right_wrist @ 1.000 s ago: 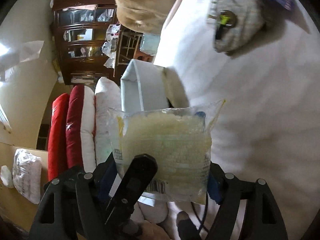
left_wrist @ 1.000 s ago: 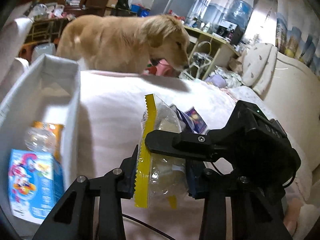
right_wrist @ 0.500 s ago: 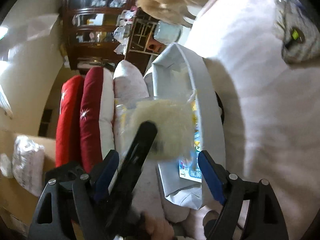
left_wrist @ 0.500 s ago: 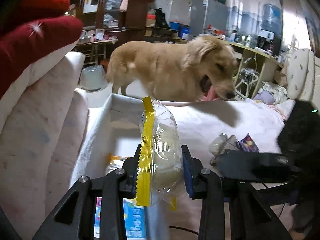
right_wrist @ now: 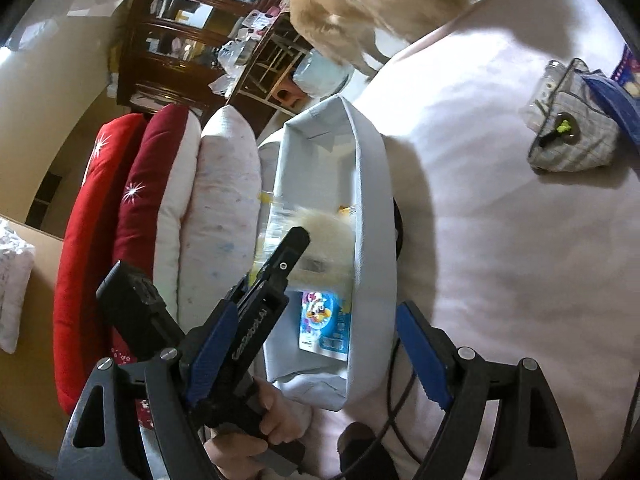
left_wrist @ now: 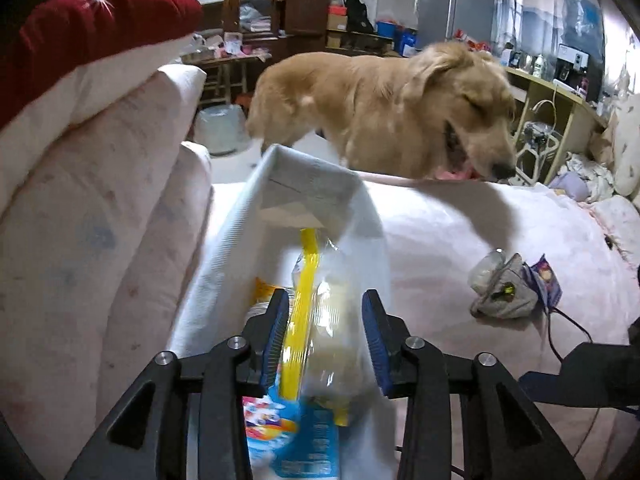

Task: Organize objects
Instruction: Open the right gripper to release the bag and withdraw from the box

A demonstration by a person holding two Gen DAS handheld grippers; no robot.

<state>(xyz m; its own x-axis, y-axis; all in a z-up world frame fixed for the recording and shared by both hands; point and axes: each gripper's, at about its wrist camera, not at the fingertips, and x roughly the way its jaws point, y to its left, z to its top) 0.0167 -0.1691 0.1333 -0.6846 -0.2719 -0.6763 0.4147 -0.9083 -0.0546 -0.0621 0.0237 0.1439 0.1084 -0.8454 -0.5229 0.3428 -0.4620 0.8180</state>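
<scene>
Left gripper [left_wrist: 325, 338] jaws are opening around a clear yellow-edged packet [left_wrist: 320, 320] over the white fabric bin [right_wrist: 372, 200]; right gripper [right_wrist: 316, 350] is gaping empty, lower centre

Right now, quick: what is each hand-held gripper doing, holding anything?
Left hand-held gripper: opening, clear snack bag between its fingers over the white bin.
Right hand-held gripper: open, holding nothing.

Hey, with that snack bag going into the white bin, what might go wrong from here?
1. The left gripper is opening with the clear snack bag between its pads; the bag sits close to the white bin wall, so it might catch there.
2. The dog leans over the bed edge, mouth open, and may grab the grey pouch still lying loose on the bed.
</scene>
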